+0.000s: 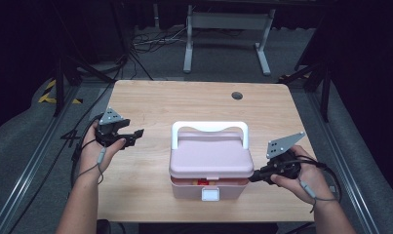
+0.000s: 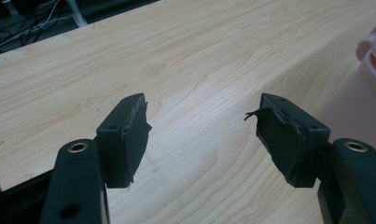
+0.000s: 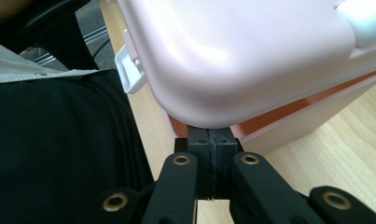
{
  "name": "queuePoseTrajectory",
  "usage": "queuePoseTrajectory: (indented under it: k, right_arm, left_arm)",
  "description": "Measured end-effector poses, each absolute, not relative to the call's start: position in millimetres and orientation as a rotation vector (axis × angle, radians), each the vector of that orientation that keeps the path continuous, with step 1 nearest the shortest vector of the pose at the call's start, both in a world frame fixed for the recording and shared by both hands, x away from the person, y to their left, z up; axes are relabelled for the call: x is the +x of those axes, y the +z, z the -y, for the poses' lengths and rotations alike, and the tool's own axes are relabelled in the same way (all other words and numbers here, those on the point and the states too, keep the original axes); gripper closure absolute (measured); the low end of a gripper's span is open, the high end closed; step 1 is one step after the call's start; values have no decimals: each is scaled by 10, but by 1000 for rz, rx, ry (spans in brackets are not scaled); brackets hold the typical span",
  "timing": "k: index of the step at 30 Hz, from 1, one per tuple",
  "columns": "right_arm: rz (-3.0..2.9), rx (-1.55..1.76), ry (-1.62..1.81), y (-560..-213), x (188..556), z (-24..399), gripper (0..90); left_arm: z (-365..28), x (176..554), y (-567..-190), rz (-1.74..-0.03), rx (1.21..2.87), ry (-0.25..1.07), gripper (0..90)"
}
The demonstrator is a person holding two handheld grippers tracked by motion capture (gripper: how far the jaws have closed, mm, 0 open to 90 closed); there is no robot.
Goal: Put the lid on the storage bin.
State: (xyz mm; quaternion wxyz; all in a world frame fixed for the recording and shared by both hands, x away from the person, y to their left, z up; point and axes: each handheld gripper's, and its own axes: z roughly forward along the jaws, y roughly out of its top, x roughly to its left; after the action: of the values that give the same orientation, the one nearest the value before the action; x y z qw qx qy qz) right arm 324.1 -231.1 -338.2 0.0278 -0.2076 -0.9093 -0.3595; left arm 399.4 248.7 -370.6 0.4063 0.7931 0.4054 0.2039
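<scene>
A pink box (image 1: 211,161) with a white handle (image 1: 209,127) and a white latch (image 1: 209,195) stands near the front middle of the wooden table (image 1: 184,102). Its lid (image 3: 241,56) is slightly ajar, and something red shows in the front gap. My right gripper (image 1: 252,176) is shut with nothing between its jaws. Its tips (image 3: 212,140) are tucked under the lid's corner, above the base's rim. My left gripper (image 1: 134,137) hovers over bare wood to the left of the box. Its jaws (image 2: 202,116) stand wide open and empty, and the pink box (image 2: 363,93) sits at that view's right edge.
A round hole (image 1: 237,95) sits in the table's far right part. A white desk frame (image 1: 228,29) and floor cables lie beyond the far edge. The person's dark clothing (image 3: 59,149) is close to the box's front.
</scene>
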Motion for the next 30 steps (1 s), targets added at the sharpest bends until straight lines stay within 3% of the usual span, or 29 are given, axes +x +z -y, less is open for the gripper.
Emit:
queuePoseTrajectory:
  k: [30]
  right_arm:
    - [2816,-634,-908,-3420,3219,2316,900]
  left_arm:
    - [-2460,4001,-3728,-1019,2020,510,336]
